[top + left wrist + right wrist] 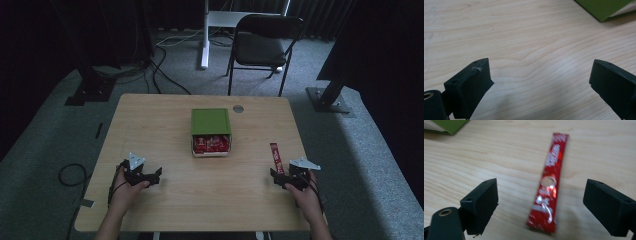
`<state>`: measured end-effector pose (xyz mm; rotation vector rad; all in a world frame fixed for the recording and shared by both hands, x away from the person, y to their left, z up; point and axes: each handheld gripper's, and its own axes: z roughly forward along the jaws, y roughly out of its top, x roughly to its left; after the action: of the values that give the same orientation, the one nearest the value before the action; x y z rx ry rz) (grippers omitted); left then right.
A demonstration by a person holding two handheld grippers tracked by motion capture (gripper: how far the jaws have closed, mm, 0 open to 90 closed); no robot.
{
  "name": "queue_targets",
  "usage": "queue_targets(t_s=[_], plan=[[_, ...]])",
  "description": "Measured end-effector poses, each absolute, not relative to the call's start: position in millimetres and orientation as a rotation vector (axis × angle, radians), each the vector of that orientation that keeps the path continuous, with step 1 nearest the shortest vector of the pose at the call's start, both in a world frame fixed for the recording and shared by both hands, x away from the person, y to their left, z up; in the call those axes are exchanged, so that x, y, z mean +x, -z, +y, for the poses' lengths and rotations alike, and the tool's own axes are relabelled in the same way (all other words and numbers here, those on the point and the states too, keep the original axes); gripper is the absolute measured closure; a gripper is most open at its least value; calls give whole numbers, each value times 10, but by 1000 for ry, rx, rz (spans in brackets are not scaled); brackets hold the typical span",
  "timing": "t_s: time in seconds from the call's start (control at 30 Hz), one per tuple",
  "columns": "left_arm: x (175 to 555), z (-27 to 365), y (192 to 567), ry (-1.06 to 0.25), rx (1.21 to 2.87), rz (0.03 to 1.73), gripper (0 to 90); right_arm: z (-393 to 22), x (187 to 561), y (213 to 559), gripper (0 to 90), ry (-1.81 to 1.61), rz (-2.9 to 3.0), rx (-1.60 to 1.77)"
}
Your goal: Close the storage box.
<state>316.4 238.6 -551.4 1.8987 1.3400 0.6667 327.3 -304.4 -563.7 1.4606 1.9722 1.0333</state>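
Note:
A green-lidded box [210,121] sits mid-table, its front open on several red sachets [211,144]. A corner of that green box [604,8] shows at the upper right of the left gripper view, and another corner [447,125] at the upper left of the right gripper view. One long red sachet [276,158] lies flat on the wood at the right. My right gripper [280,178] is open just behind it, and the sachet [548,185] lies between the jaws, untouched. My left gripper [154,176] rests open at the front left over bare wood [536,50], its jaws empty.
The wooden table [160,125] has a round grommet [238,108] behind the box. A black folding chair [262,42] and a white desk leg [204,35] stand beyond the far edge. Cables [165,75] lie on the grey carpet.

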Motion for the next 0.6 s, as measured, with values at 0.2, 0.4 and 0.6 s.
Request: queue_targets(t_s=[0.2,0.4,0.6], plan=[[3142,2469,5528,-661,1911,1397,47,-3110,3246,5681,124,-1002,1971,1516],[3128,2524,5563,-659,1917,1458,48,-3113,3234,5715,124,-982,1986,1529],[3102,2618,5616,-658,1898,1548,48,-3098,3240,5722,124,-945,2005,1528]])
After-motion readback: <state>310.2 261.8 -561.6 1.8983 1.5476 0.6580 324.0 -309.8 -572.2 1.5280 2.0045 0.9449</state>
